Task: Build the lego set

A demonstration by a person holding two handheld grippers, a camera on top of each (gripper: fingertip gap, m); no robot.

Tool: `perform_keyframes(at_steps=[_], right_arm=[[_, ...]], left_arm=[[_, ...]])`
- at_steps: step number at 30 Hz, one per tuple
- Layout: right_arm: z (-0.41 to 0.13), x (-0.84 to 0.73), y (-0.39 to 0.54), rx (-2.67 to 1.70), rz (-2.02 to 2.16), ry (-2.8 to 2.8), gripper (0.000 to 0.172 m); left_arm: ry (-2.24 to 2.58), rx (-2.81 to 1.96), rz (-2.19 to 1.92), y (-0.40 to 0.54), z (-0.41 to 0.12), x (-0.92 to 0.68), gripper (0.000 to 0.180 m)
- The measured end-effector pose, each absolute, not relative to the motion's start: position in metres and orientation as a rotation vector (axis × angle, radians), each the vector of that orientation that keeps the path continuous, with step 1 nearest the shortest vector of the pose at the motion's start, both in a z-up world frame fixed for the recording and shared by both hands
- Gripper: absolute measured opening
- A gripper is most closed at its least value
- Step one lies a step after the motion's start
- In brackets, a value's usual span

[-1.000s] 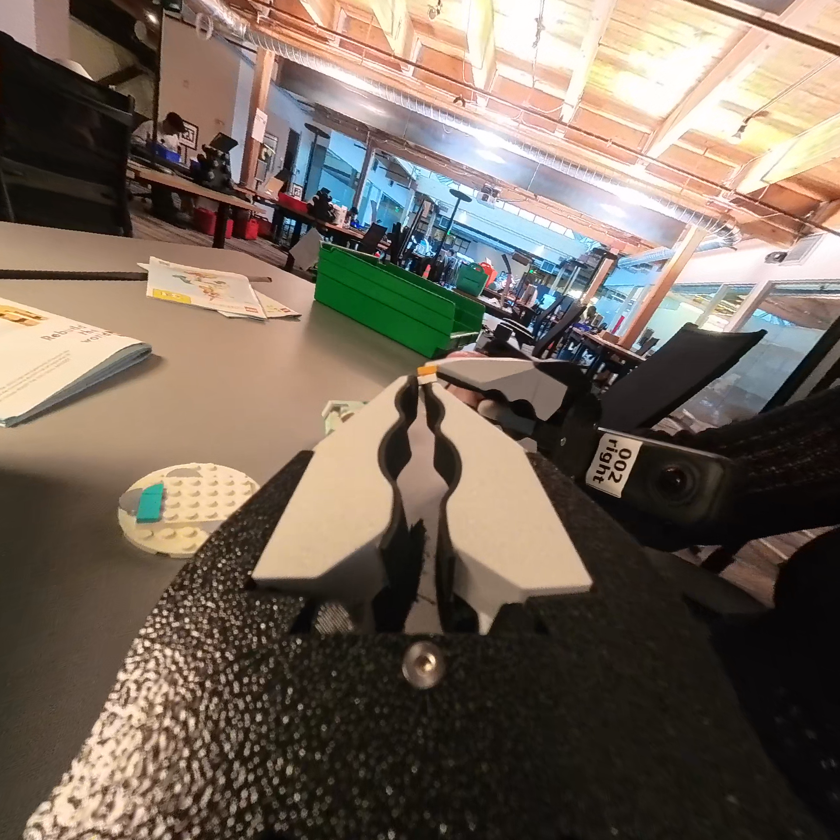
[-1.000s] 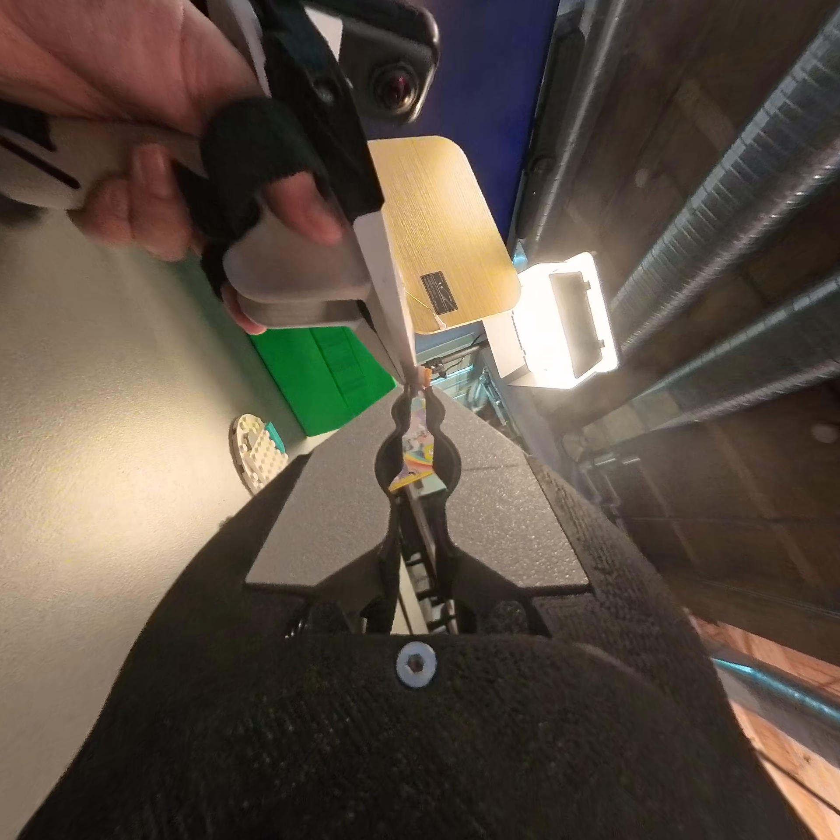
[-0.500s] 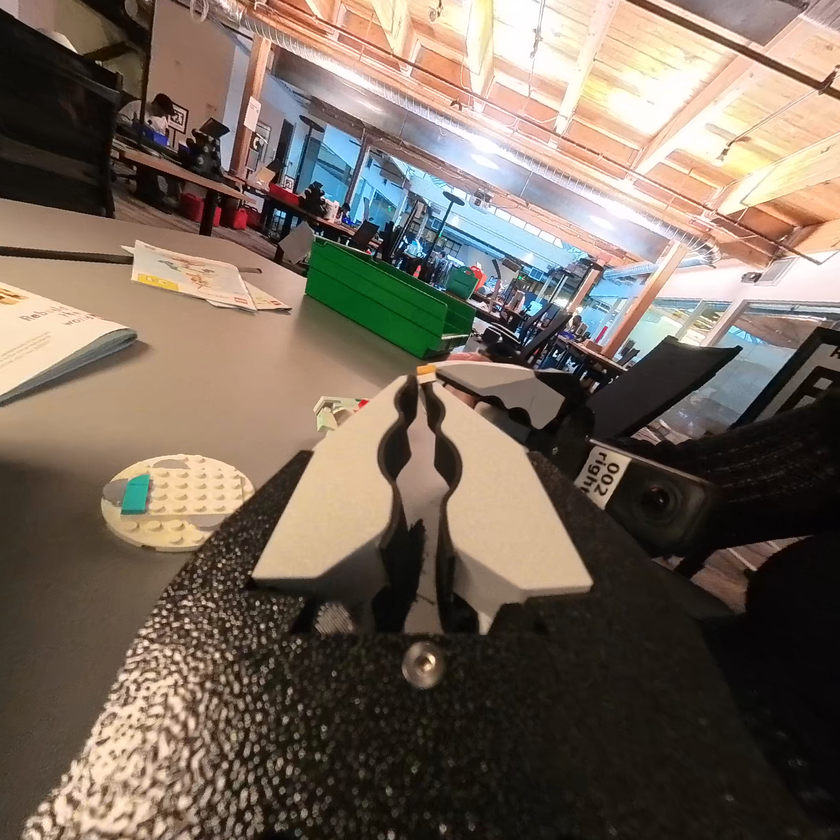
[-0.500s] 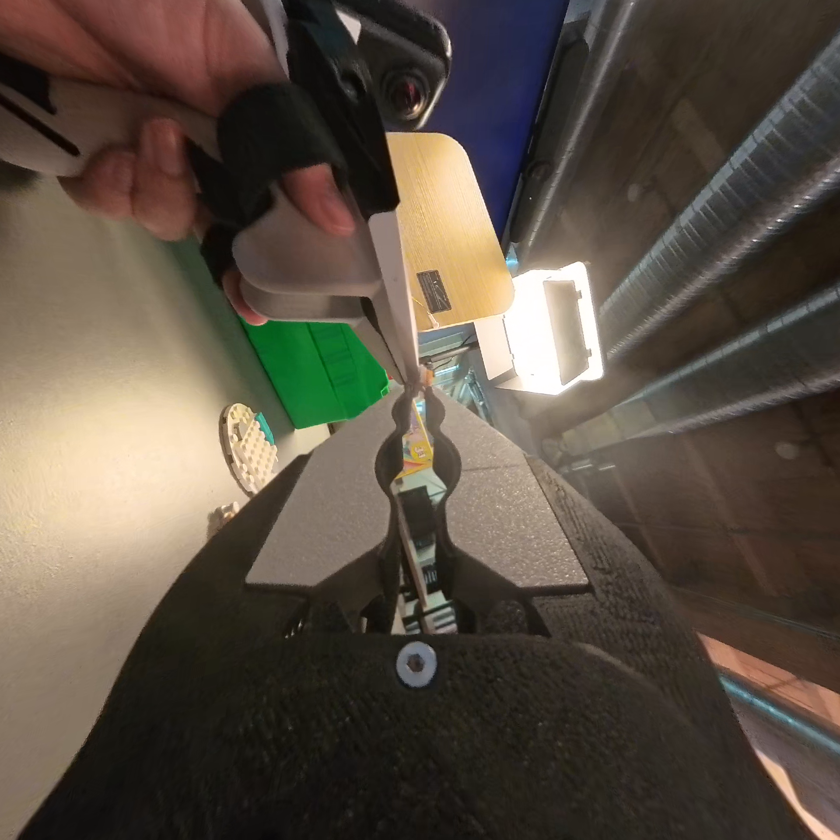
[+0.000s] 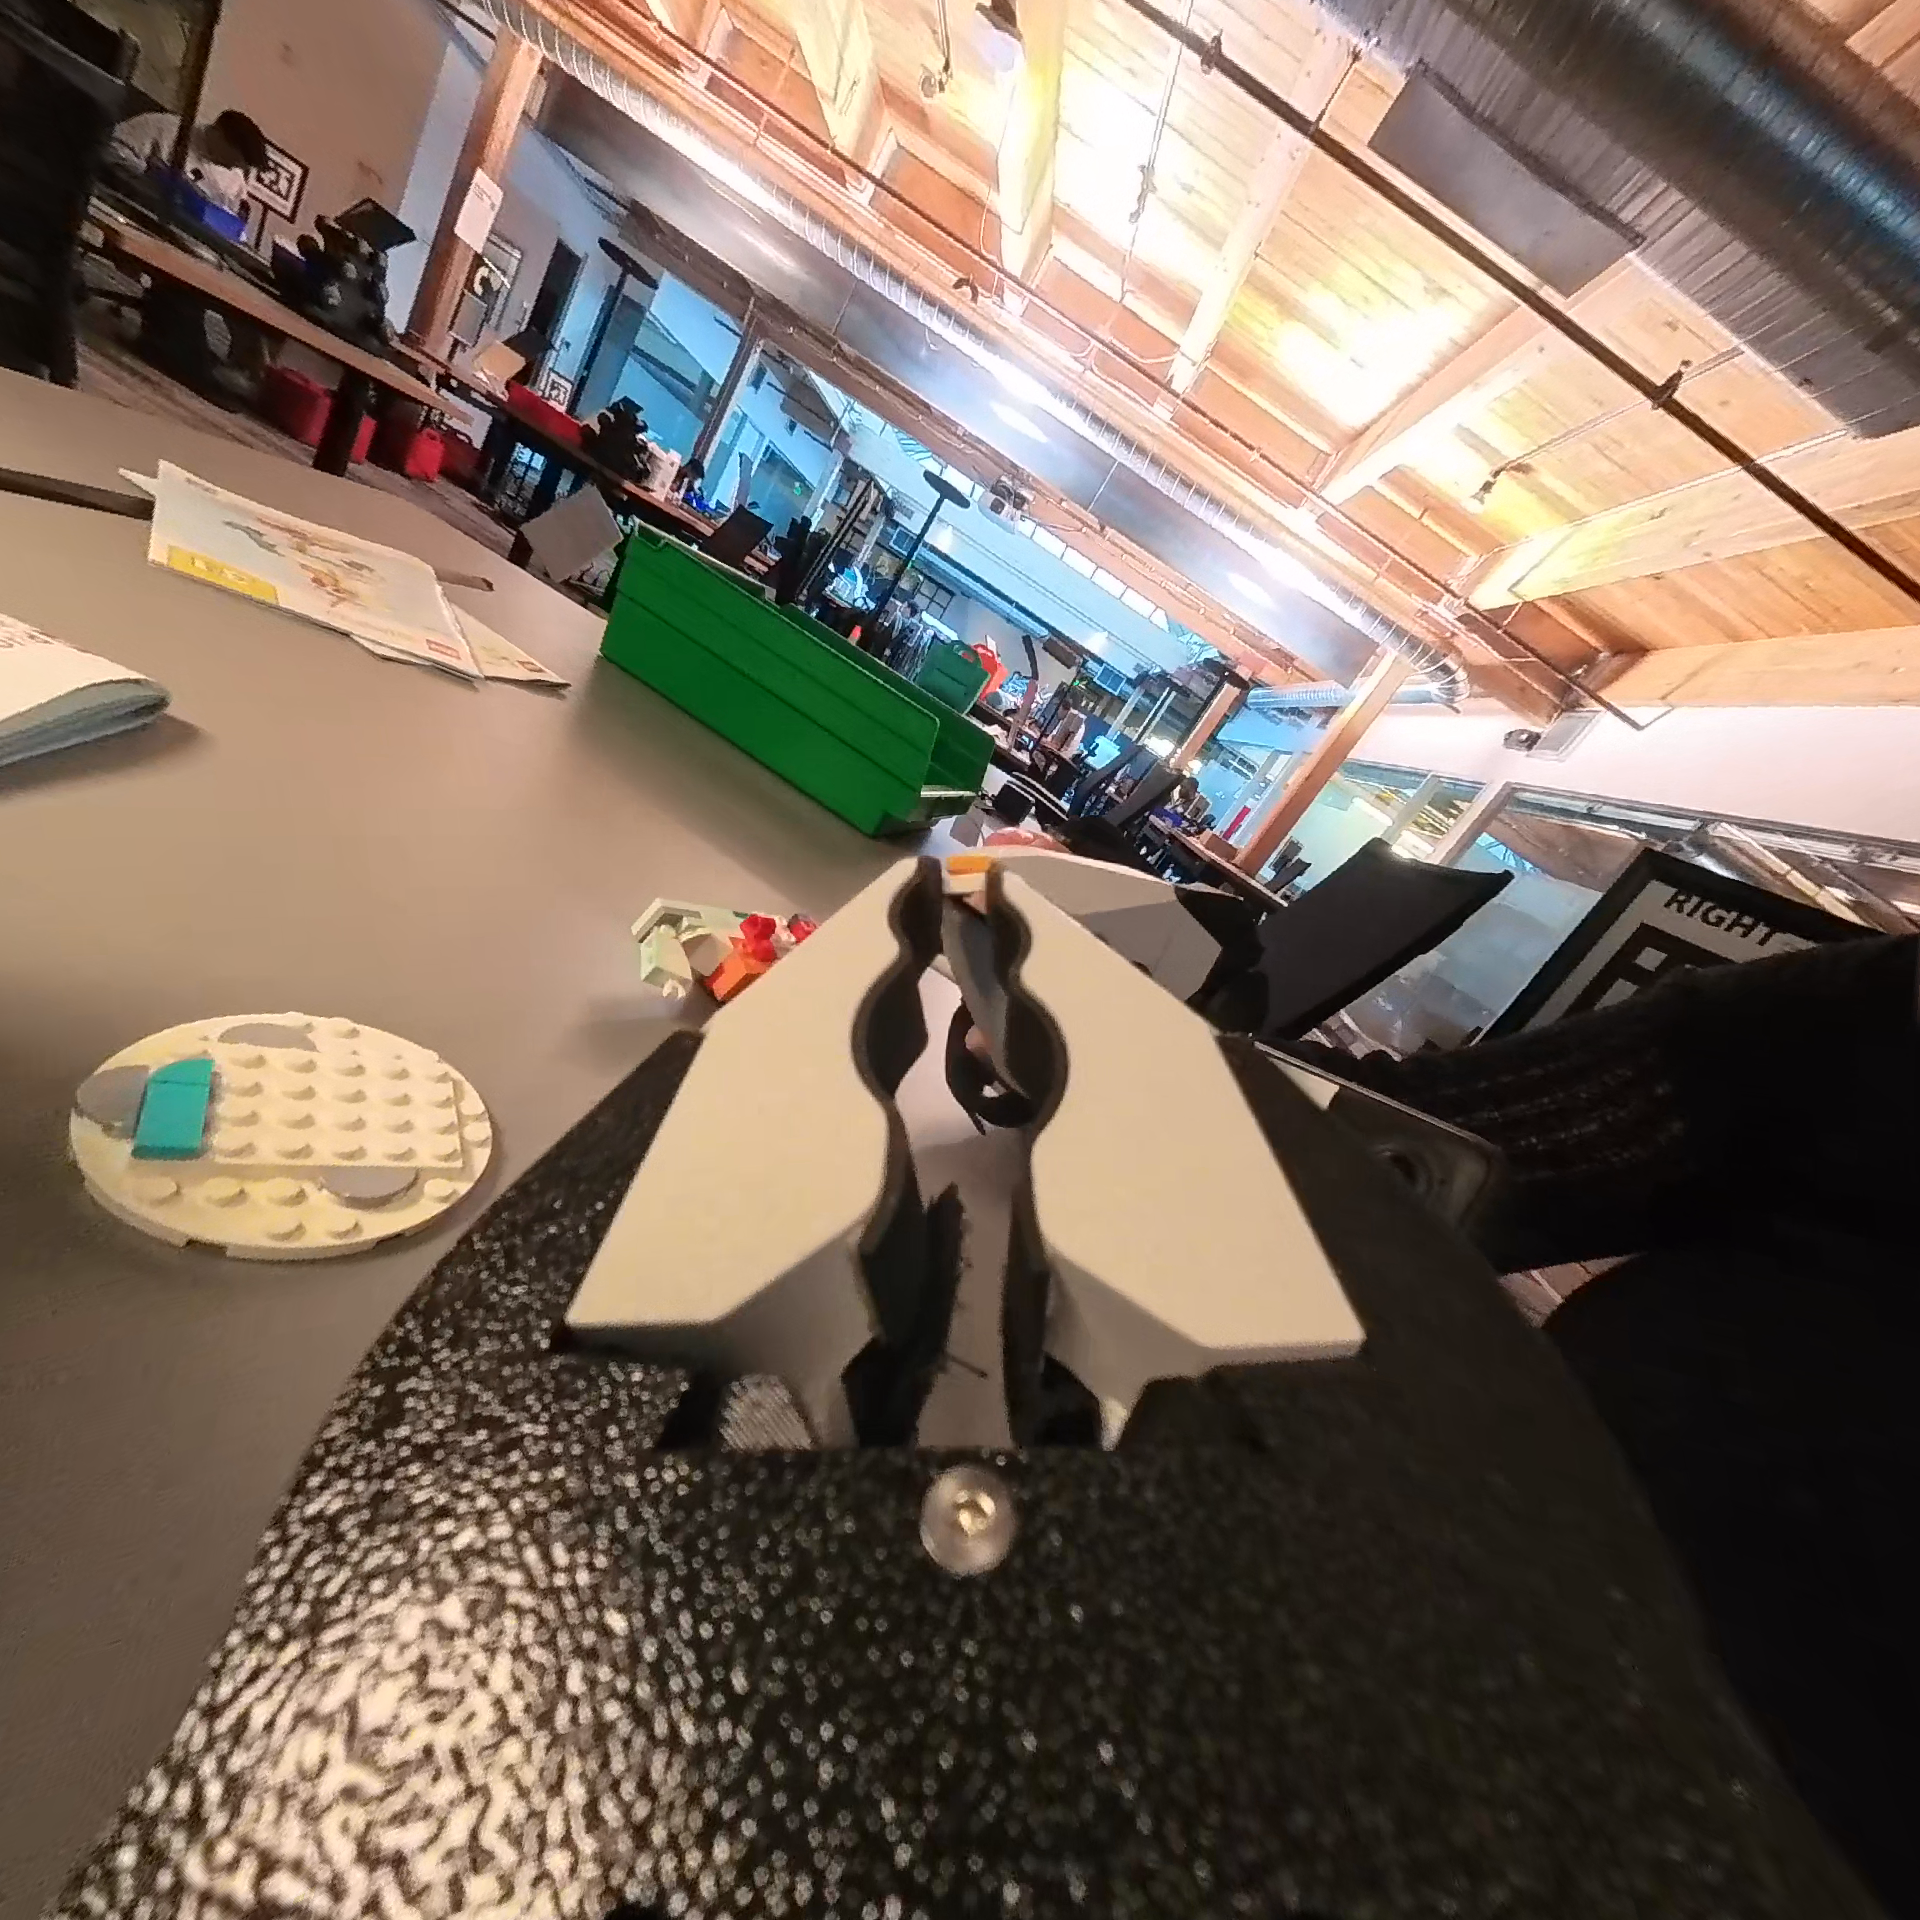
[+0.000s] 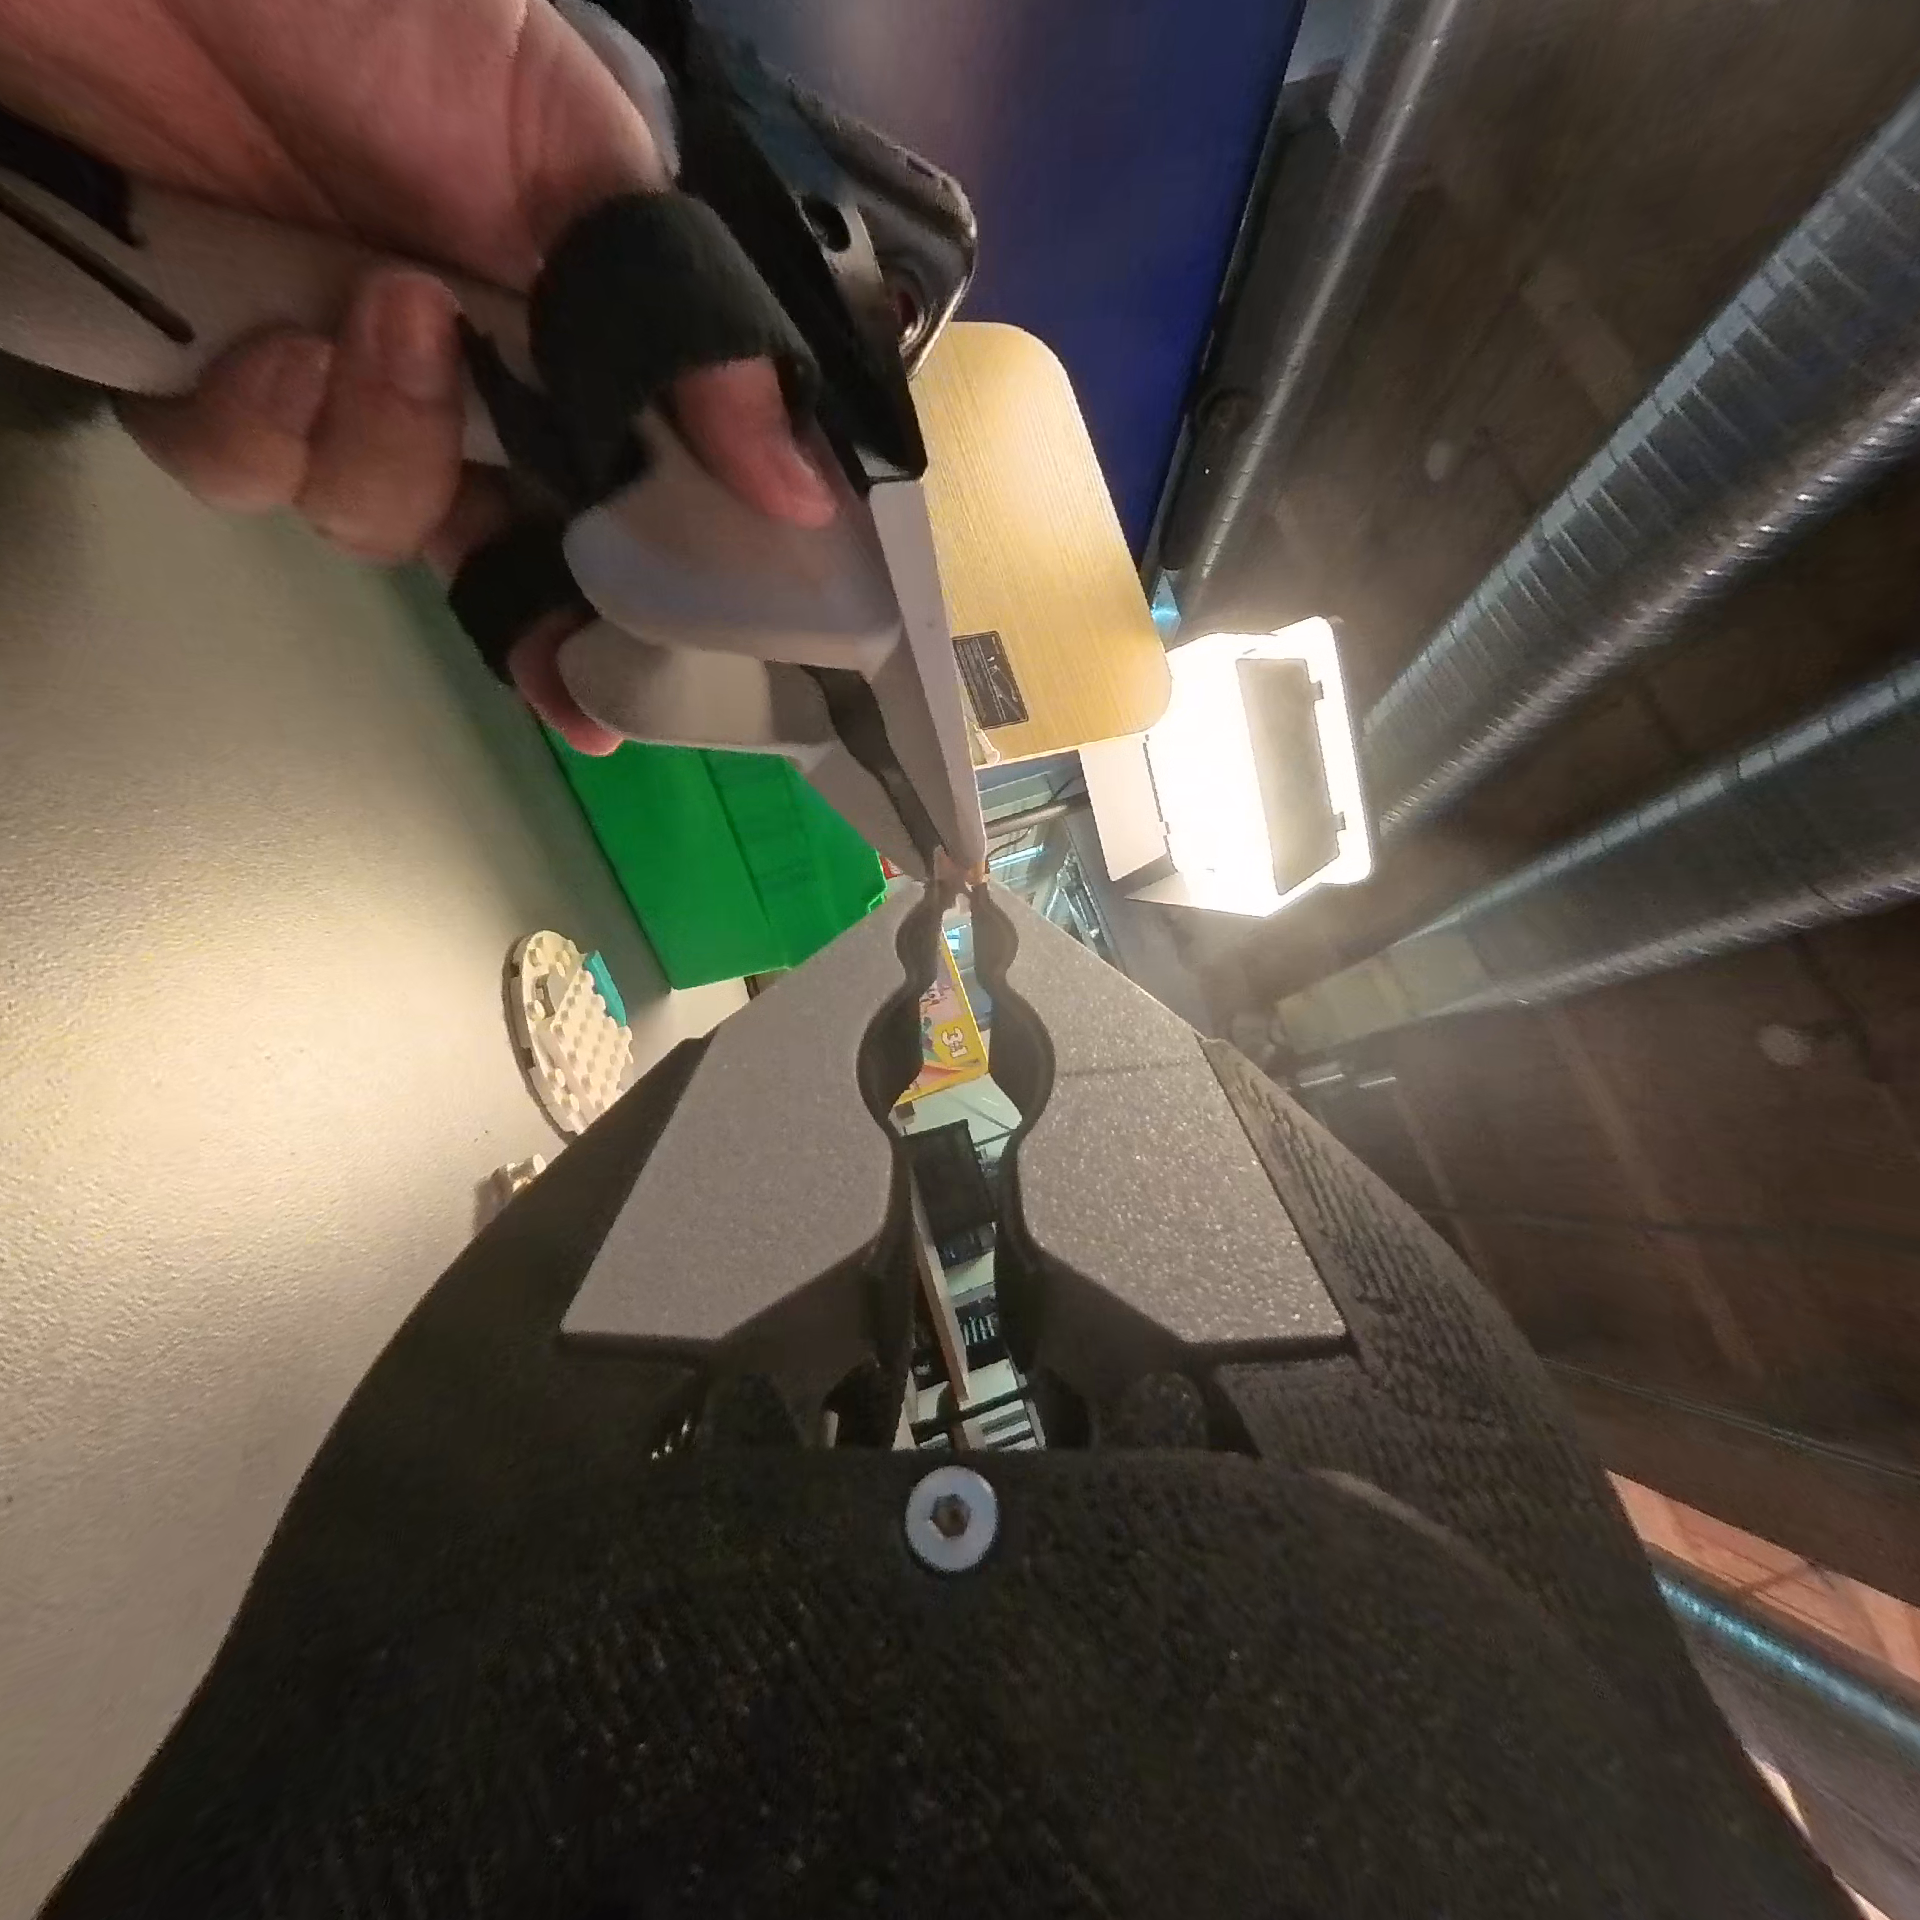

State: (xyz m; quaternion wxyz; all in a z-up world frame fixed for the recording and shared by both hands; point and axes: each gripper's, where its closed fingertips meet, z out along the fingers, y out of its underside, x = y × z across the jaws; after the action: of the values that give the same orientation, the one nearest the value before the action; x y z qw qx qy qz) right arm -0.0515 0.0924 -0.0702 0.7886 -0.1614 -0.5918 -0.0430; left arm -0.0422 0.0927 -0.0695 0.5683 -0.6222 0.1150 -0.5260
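- The right gripper [image 6: 956,883] is clenched on a tiny orange-and-white piece [image 5: 971,864], which sits in the air right at its fingertips, above the grey table [image 5: 364,831].
- The left gripper [image 5: 961,871] meets it tip to tip from a crossing angle. Its jaws stand a sliver apart with the same piece between them, and whether its pads press on the piece cannot be told.
- As a judgement, so small a piece gives both pairs of tips very little surface. The hold looks good only while the tips stay squared to its flat faces, and any twist between the two tools would likely lever it out.
- A bare hand [image 6: 416,312] wraps the left tool's handle, up and to the left of the right jaws.
- Left of the left jaws and below them, a round cream studded plate [image 5: 312,1132] lies flat, carrying a teal tile [image 5: 175,1110].
- Just beyond the left jaws, slightly left, lies a small heap of loose bricks [image 5: 727,951] in red, orange and pale green.
- Farther ahead stands a green bin [image 5: 769,696], with printed booklets [image 5: 312,571] to its left.
- Nothing lies between the two pairs of tips. The heap and the plate are the nearest things beneath them.
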Motion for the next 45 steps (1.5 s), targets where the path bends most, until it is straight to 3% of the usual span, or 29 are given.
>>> perform_keyframes(at_steps=[5, 10, 14, 17, 20, 27, 45], right_arm=[[-0.071, -0.052, 0.094, -0.363, -0.077, -1.280, 0.003], [-0.080, -0.051, 0.110, -0.613, 0.157, -1.327, 0.004], [-0.090, -0.048, 0.105, -0.917, 0.688, -1.390, 0.009], [-0.086, -0.042, 0.097, -1.125, 1.137, -1.362, 0.018], [-0.090, -0.039, 0.101, -1.309, 1.377, -1.329, 0.024], [-0.107, -0.041, 0.095, -1.481, 1.498, -1.357, 0.013], [-0.109, -0.038, 0.093, -1.576, 1.588, -1.324, 0.005]], left_arm=[[0.289, -1.474, -1.170, 0.093, -0.070, -0.042, 0.004], [0.550, -1.493, -0.509, 0.099, -0.080, -0.047, 0.004], [0.840, -1.404, 0.120, 0.102, -0.093, -0.045, 0.004], [0.958, -1.349, 0.303, 0.103, -0.099, -0.040, 0.005], [0.984, -1.331, 0.346, 0.103, -0.100, -0.039, 0.005], [1.018, -1.328, 0.416, 0.104, -0.103, -0.038, 0.005], [1.085, -1.305, 0.479, 0.100, -0.108, -0.032, 0.005]])
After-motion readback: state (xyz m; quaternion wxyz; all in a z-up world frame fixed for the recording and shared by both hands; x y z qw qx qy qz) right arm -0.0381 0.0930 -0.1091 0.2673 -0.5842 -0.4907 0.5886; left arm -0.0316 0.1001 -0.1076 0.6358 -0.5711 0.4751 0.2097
